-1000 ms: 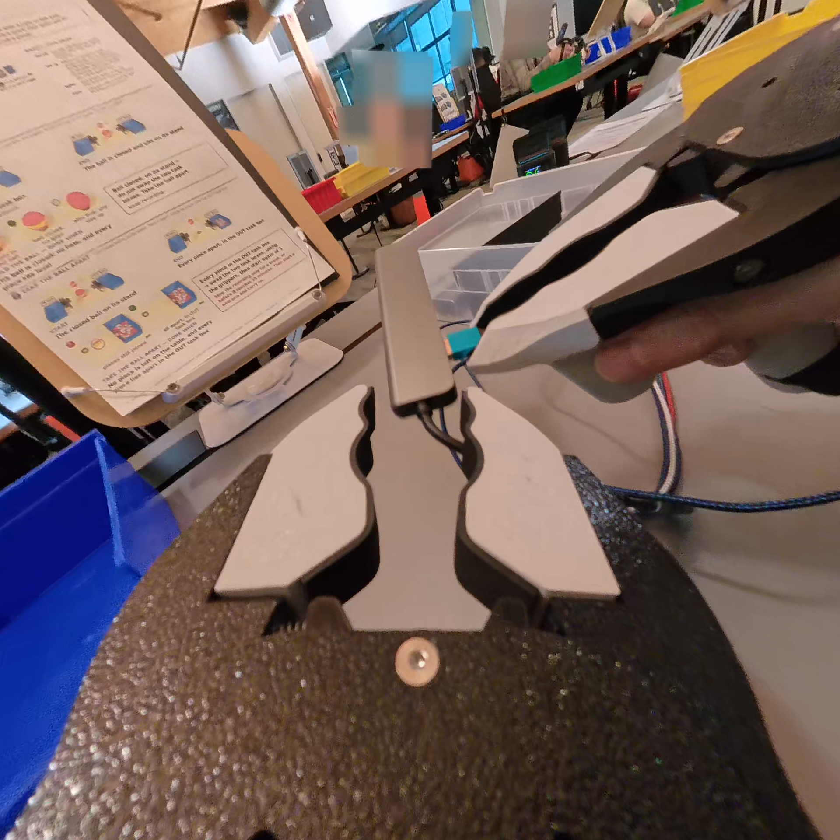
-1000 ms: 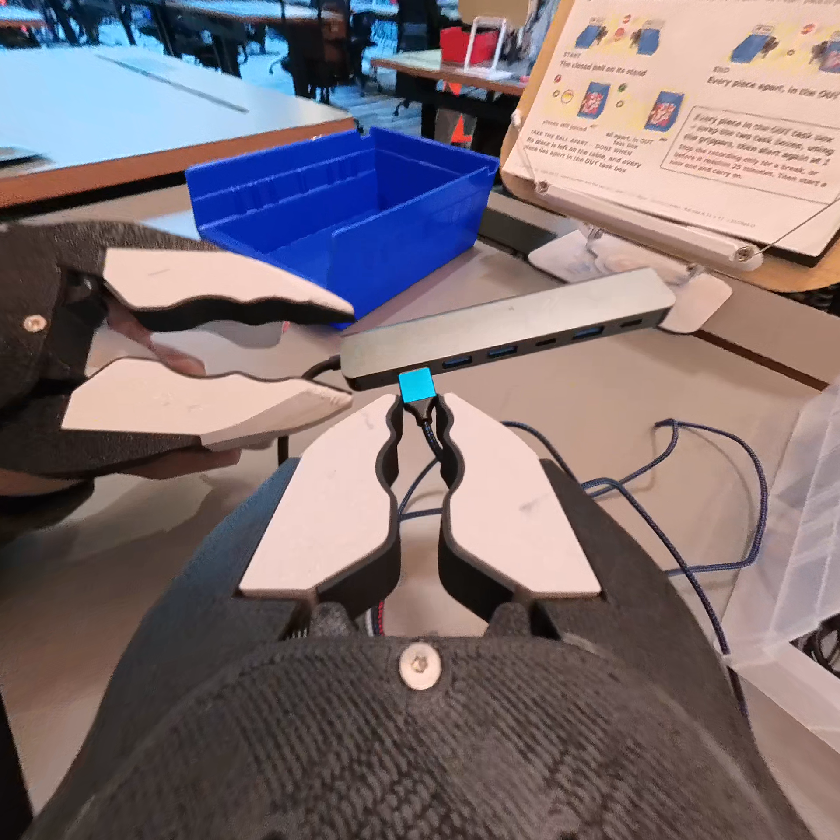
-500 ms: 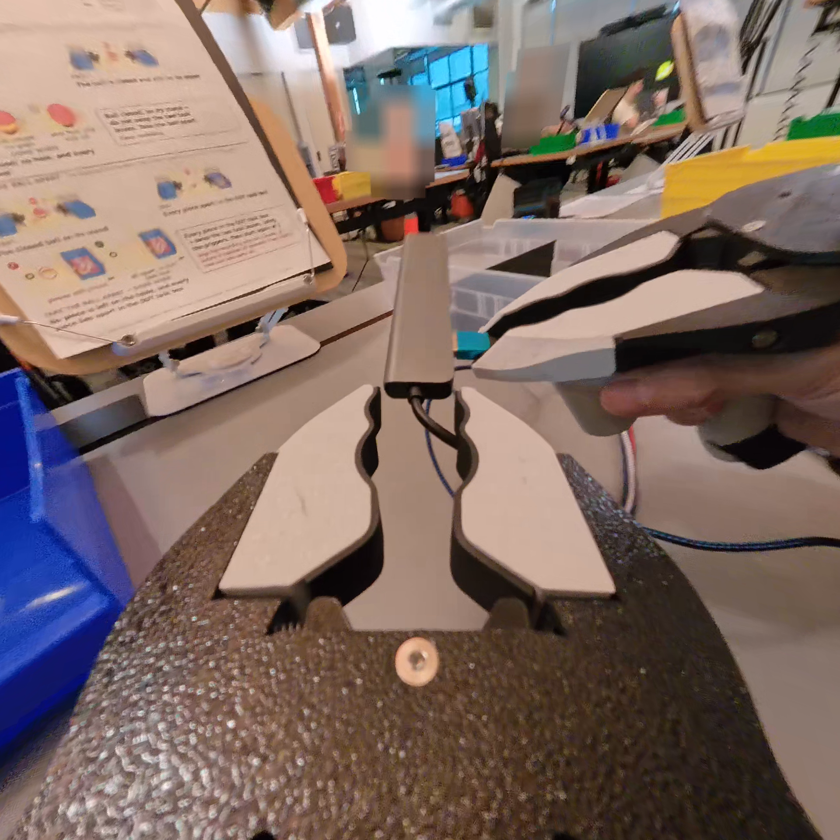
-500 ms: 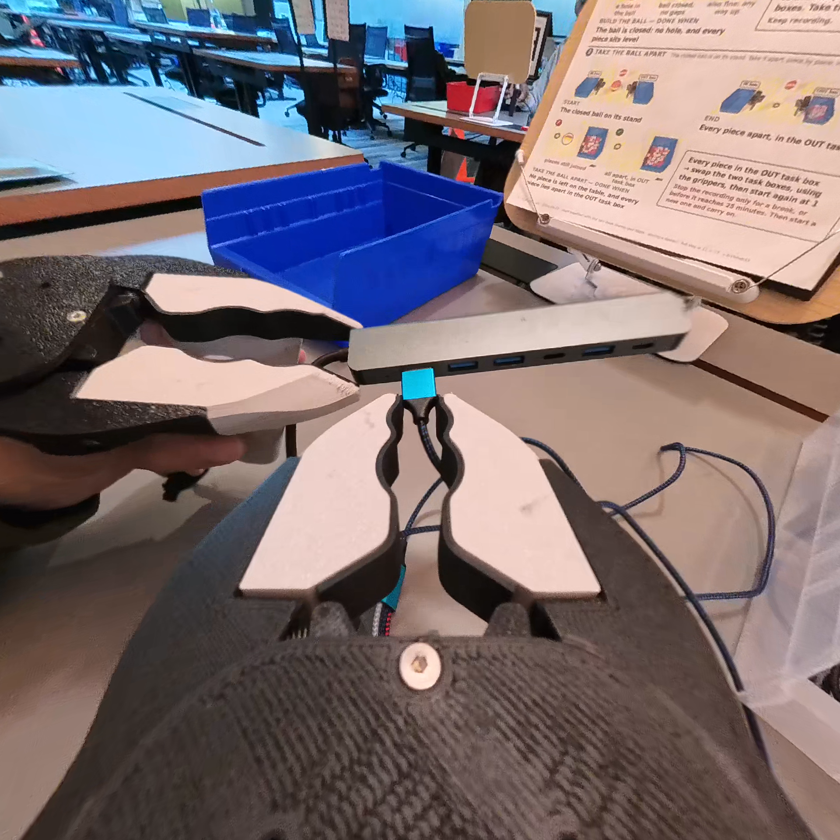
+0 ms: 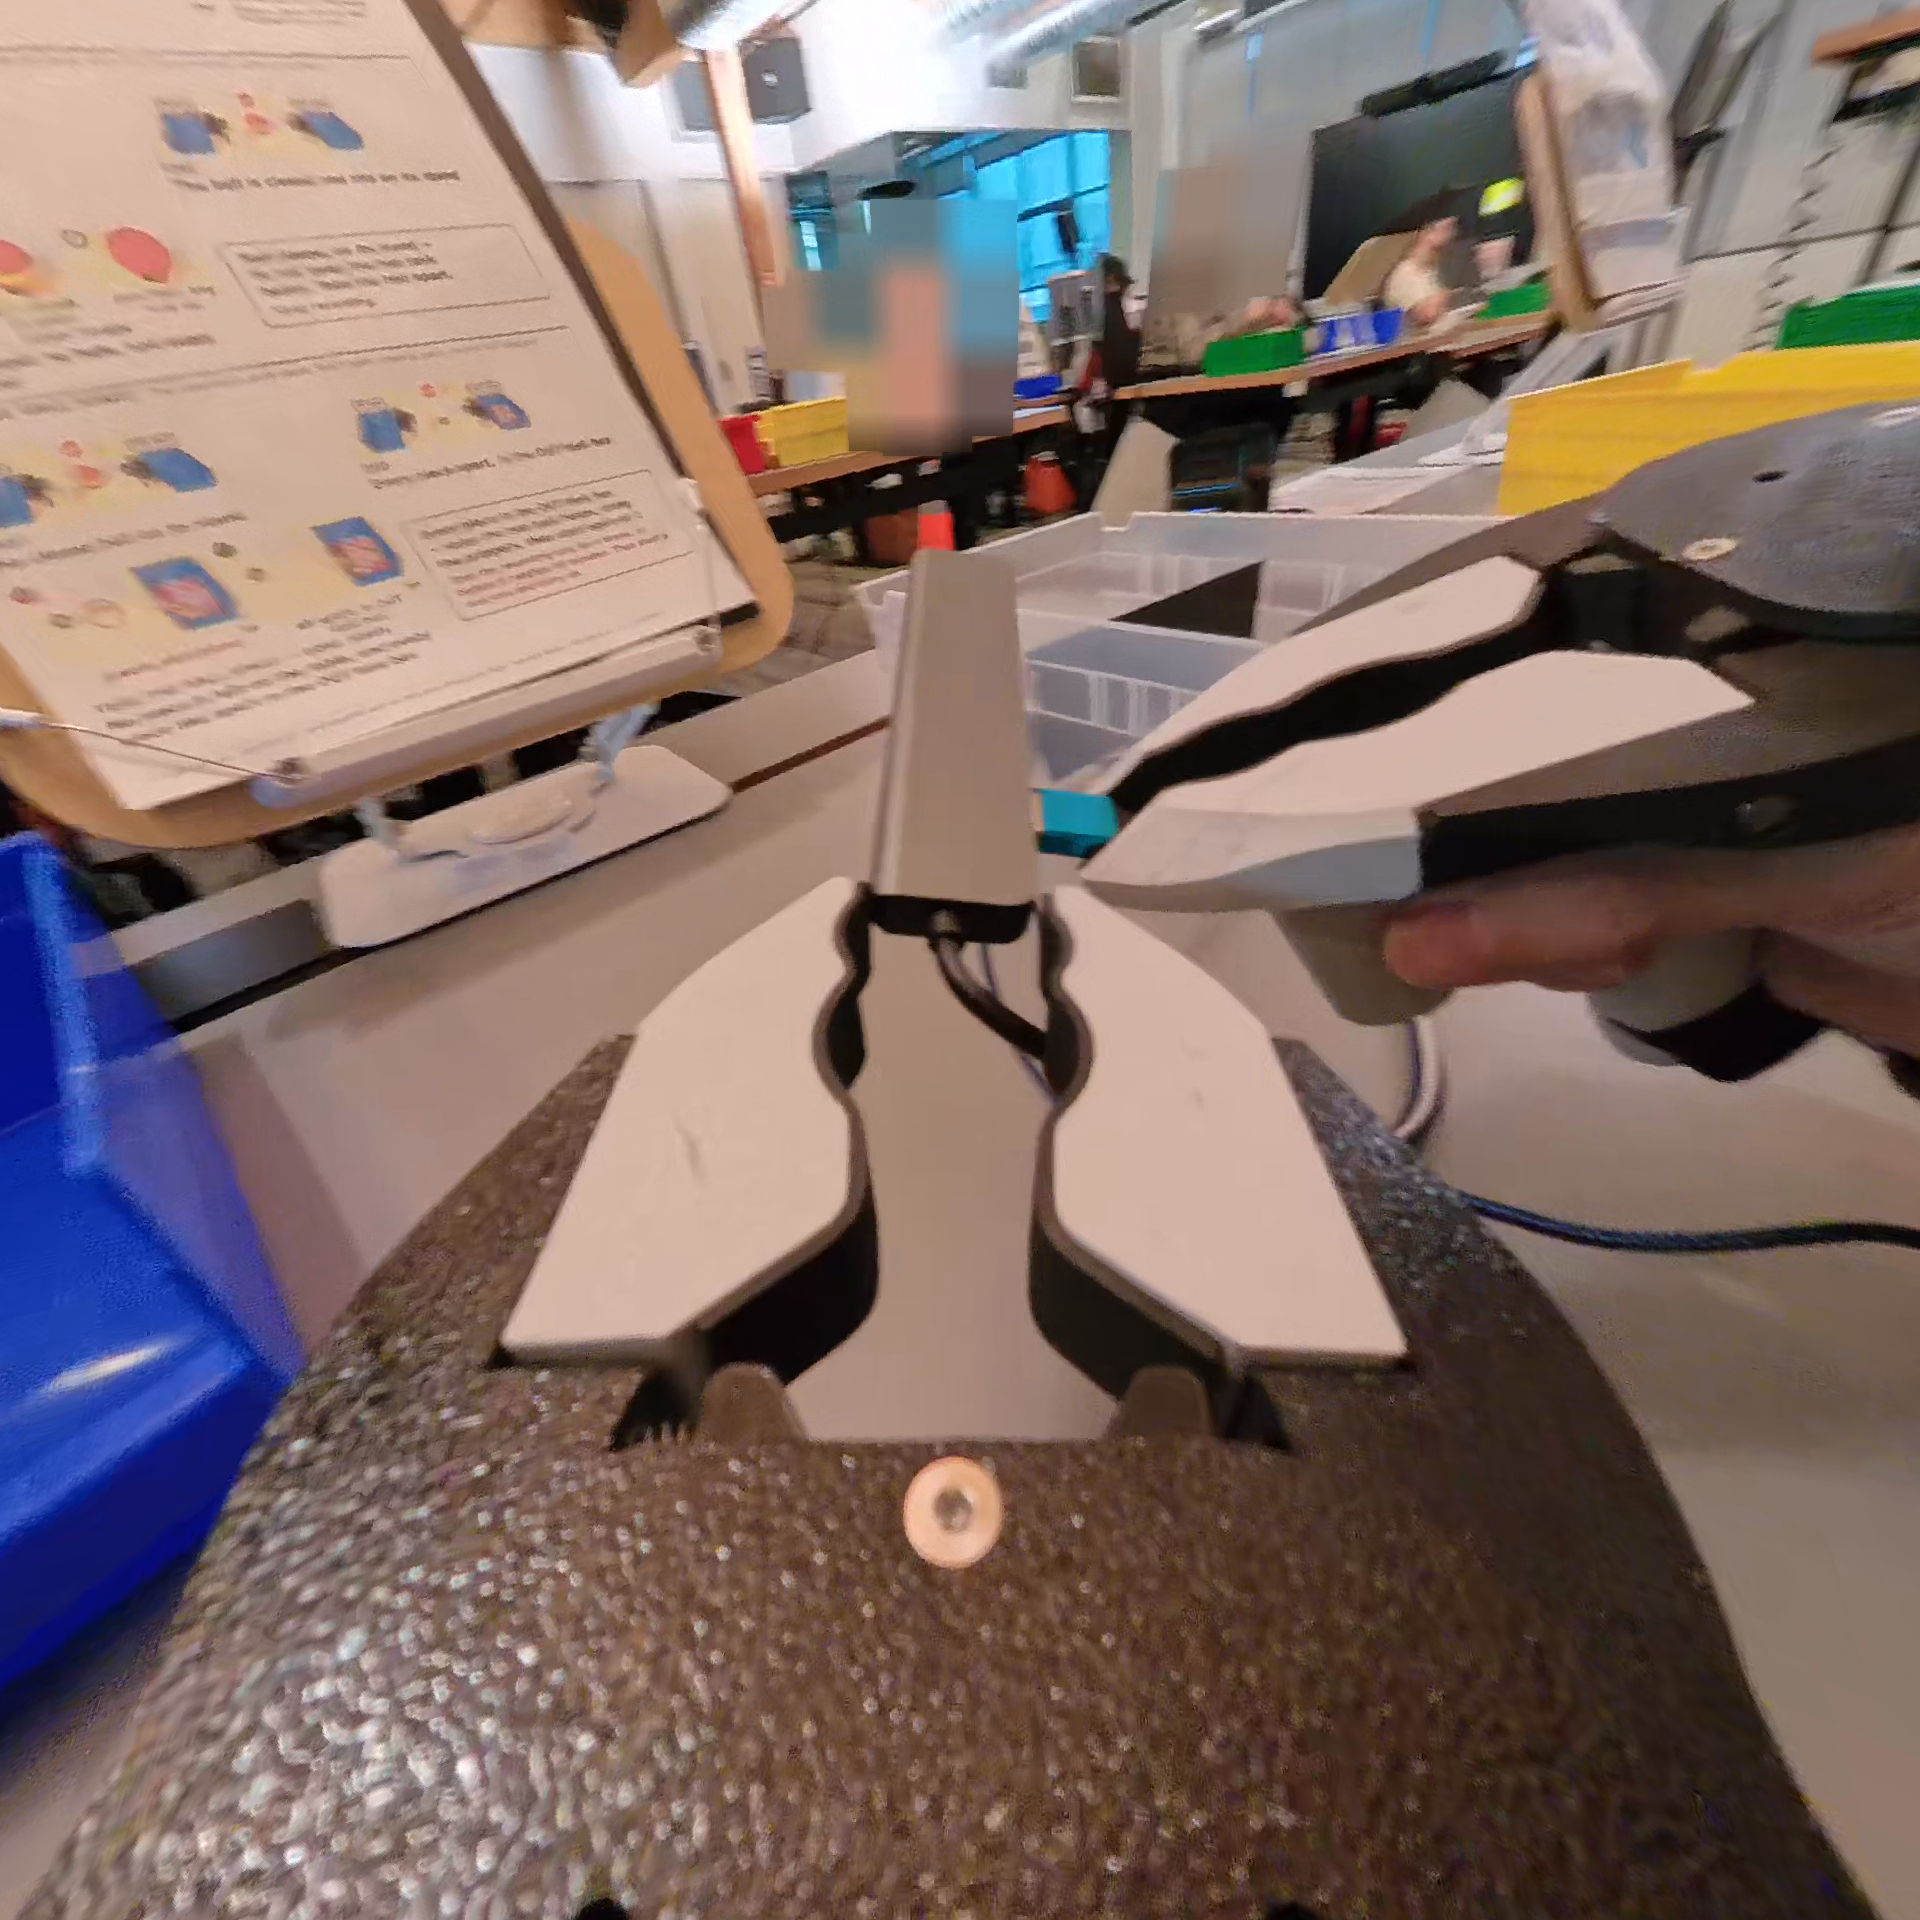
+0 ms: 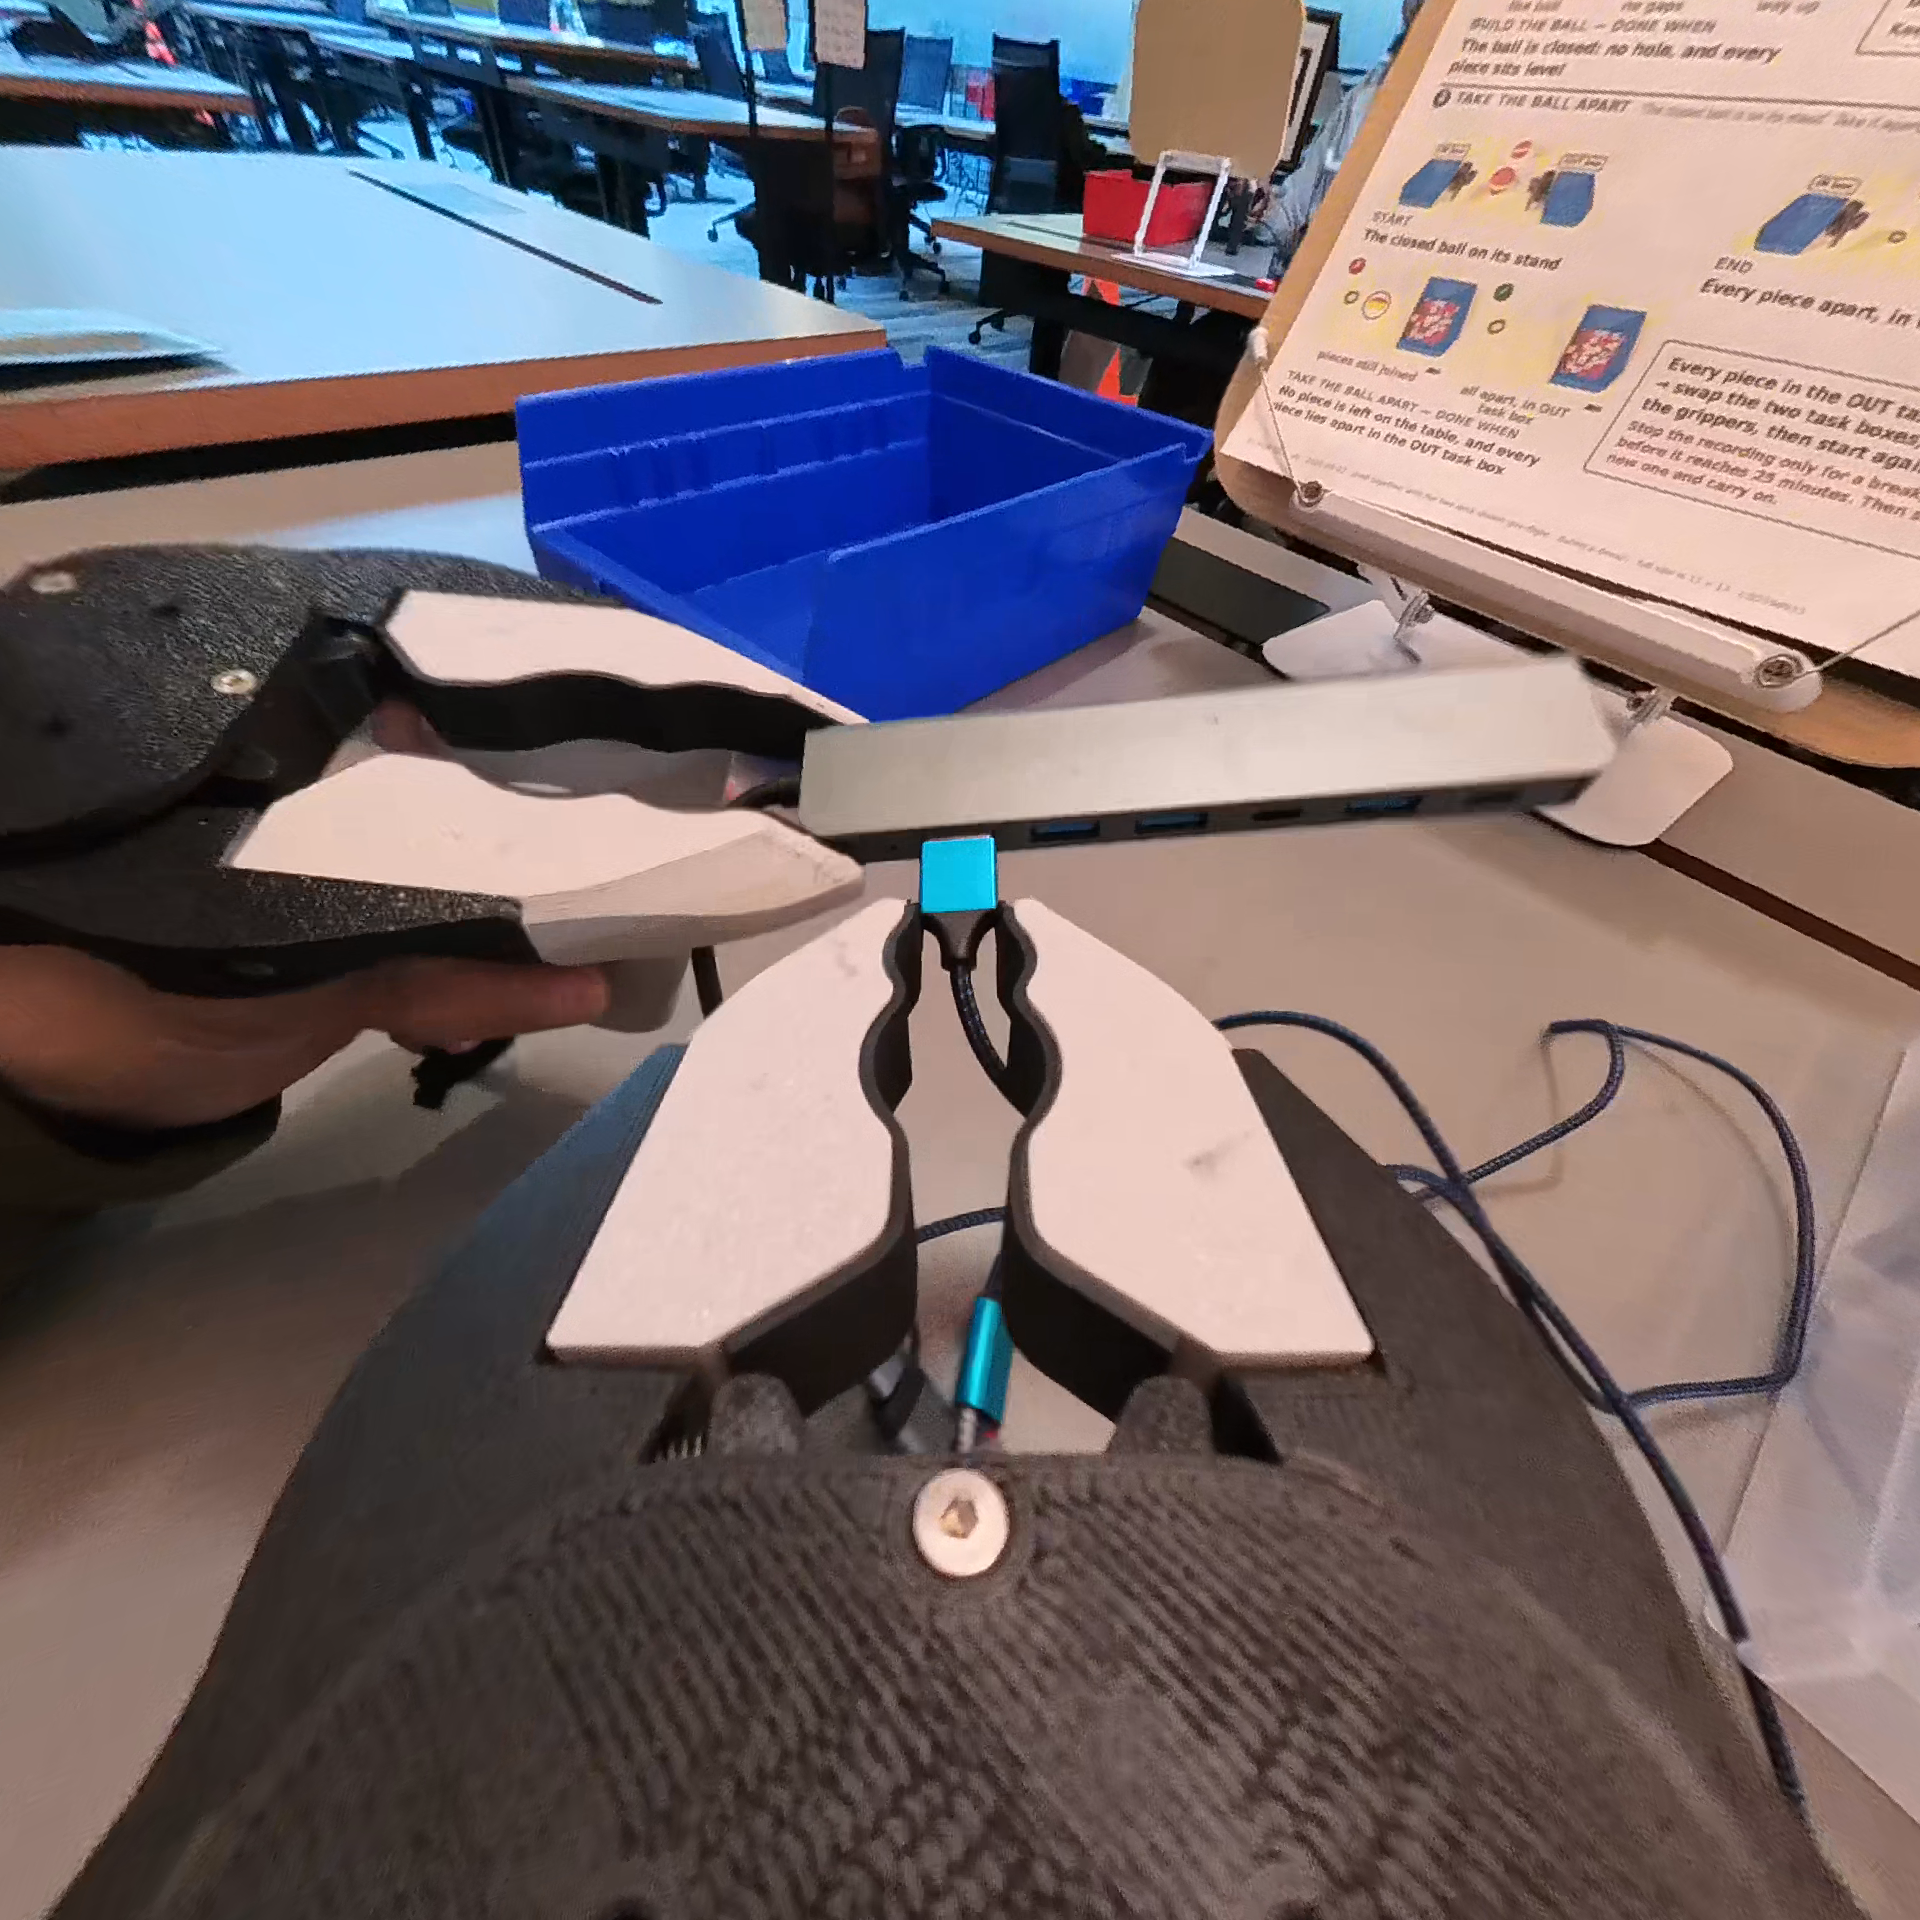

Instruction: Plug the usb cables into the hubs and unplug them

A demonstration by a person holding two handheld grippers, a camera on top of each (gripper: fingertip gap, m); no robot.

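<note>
My left gripper [image 5: 951,914] is shut on the near end of a long grey USB hub [image 5: 951,727], which is held above the table and points away from me. My right gripper [image 6: 958,920] is shut on the blue braided cable just behind its teal USB plug [image 6: 958,873]. The plug's shell sits against the hub's [image 6: 1195,748] port side at the end nearest the left gripper [image 6: 831,800], and no metal tip shows. In the left wrist view the right gripper [image 5: 1101,831] comes in from the right with the plug [image 5: 1075,821] at the hub's side.
A blue bin [image 6: 862,540] stands behind the left gripper. An instruction board on a stand [image 6: 1662,312] is at the back right. The blue cable [image 6: 1662,1195] loops on the table to the right. A second teal plug [image 6: 982,1371] lies under my right gripper. A clear plastic bin [image 5: 1143,623] stands beyond the hub. My left and right fingertips are right by each other.
Both grippers have risen a little together, and the hub has swung from leaning left to pointing straight ahead. The teal plug stays against the hub's side. Both grips are unchanged.
</note>
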